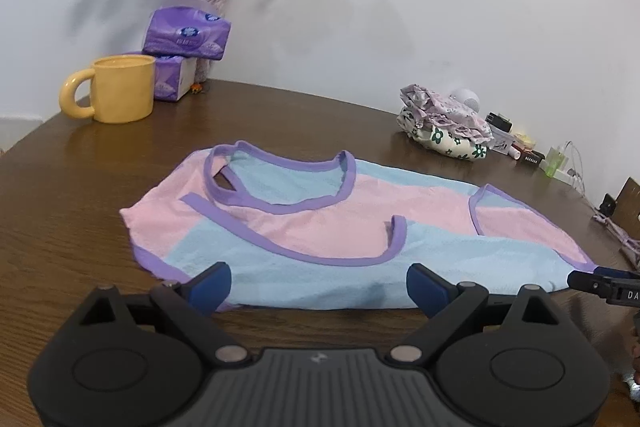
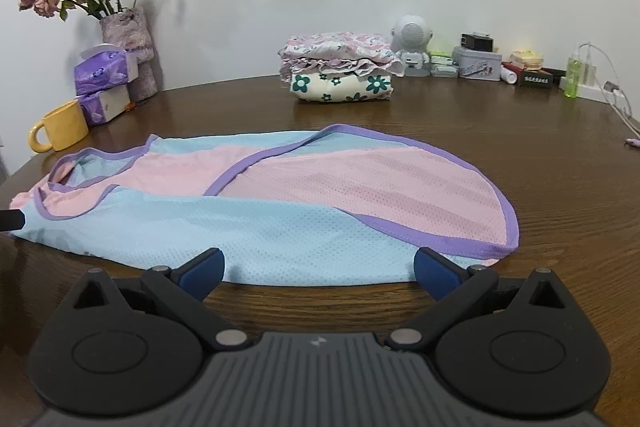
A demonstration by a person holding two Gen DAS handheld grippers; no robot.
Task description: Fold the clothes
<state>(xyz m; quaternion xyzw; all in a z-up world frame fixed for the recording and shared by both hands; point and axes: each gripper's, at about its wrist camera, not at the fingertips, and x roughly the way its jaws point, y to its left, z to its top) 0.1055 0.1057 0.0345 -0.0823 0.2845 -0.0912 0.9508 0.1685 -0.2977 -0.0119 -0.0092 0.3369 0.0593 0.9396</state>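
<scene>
Fingers of both grippers spread wide, empty, at the near edge of the top

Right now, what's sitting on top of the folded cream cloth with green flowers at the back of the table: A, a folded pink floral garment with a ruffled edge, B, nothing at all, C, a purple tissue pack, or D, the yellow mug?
A: in the right wrist view a folded pink floral garment with a ruffled edge lies directly on the cream cloth with green flowers, while the yellow mug and purple tissue pack stand far off on the left of the table.
</scene>
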